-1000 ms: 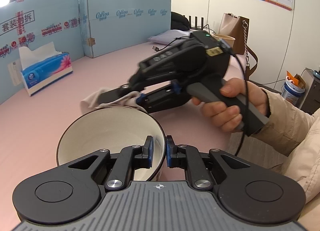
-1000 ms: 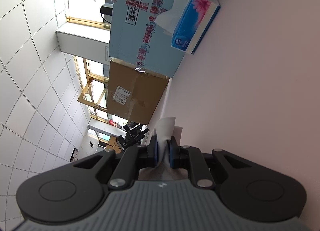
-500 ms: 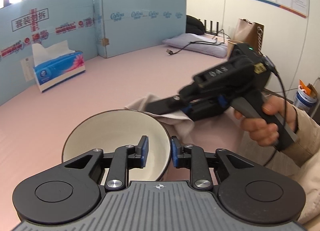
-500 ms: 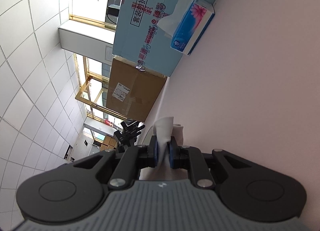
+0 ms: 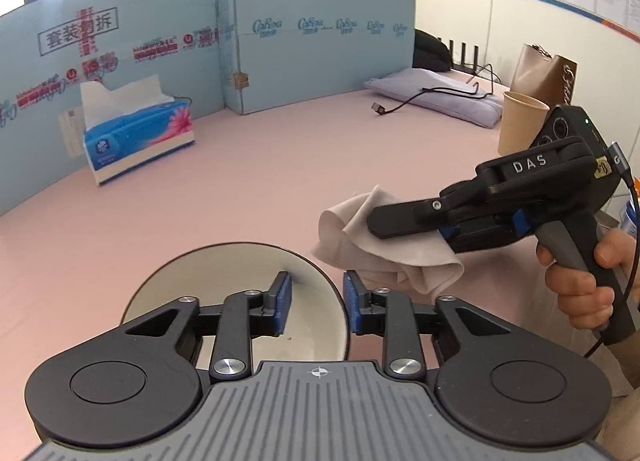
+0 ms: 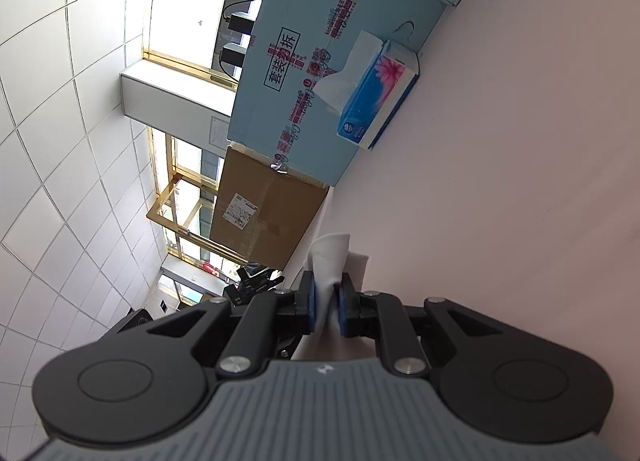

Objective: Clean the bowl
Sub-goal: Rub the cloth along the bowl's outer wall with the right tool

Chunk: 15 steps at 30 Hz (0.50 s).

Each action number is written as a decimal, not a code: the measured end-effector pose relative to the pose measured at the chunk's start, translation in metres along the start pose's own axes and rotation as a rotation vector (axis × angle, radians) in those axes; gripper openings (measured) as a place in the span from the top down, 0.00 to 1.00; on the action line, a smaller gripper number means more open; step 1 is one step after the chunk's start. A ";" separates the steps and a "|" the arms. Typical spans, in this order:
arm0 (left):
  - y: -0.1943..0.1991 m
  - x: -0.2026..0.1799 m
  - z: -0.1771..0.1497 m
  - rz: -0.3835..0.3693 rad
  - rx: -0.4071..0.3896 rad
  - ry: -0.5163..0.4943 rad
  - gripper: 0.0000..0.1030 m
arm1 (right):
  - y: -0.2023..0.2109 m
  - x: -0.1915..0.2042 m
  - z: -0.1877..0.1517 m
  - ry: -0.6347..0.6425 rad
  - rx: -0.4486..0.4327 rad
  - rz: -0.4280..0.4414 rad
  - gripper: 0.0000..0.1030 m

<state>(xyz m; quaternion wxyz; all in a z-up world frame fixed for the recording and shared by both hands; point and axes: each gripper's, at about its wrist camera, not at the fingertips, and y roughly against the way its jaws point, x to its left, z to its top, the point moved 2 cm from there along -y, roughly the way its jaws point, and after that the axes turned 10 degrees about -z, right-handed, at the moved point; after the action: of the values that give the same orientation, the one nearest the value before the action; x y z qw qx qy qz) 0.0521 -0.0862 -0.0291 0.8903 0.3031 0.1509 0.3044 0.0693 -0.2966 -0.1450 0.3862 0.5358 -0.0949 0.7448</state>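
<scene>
A white bowl [image 5: 240, 273] with a dark rim sits on the pink table [image 5: 260, 189], close in front of my left gripper [image 5: 316, 297]. The jaws straddle the bowl's right rim, one pad inside and one outside. Gaps show on both sides of the rim, and the jaws are closing. To the right of the bowl and just above the table, my right gripper [image 5: 376, 227] is shut on a crumpled beige cloth [image 5: 360, 249]. A hand holds its grip. In the right wrist view the cloth [image 6: 332, 257] is pinched between the pads of the right gripper [image 6: 325, 293].
A blue tissue box [image 5: 136, 133] stands at the back left before blue foam boards [image 5: 320, 41]. At the back right are a lilac pouch [image 5: 436, 97] with a cable, a paper cup [image 5: 520, 117] and a brown bag [image 5: 544, 73].
The right gripper has carried the cloth from over the bowl's far rim off to the right. My left jaws, tight on the rim before, now stand apart from it.
</scene>
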 end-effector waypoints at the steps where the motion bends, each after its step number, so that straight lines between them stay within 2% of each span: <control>1: 0.002 -0.001 -0.001 -0.008 0.004 -0.012 0.76 | 0.001 0.000 0.000 0.001 -0.003 -0.002 0.85; 9: 0.016 -0.006 -0.011 -0.043 0.041 -0.088 0.89 | -0.003 0.002 -0.003 0.006 -0.004 -0.010 0.85; 15: 0.032 -0.004 -0.025 -0.101 0.038 -0.131 0.89 | -0.015 0.004 -0.012 -0.026 0.026 0.033 0.85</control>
<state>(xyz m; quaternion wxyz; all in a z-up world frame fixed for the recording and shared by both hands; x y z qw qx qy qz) 0.0230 -0.0574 -0.0273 0.9066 0.3312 0.1134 0.2357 0.0703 -0.2779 -0.1502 0.3655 0.5489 -0.0991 0.7452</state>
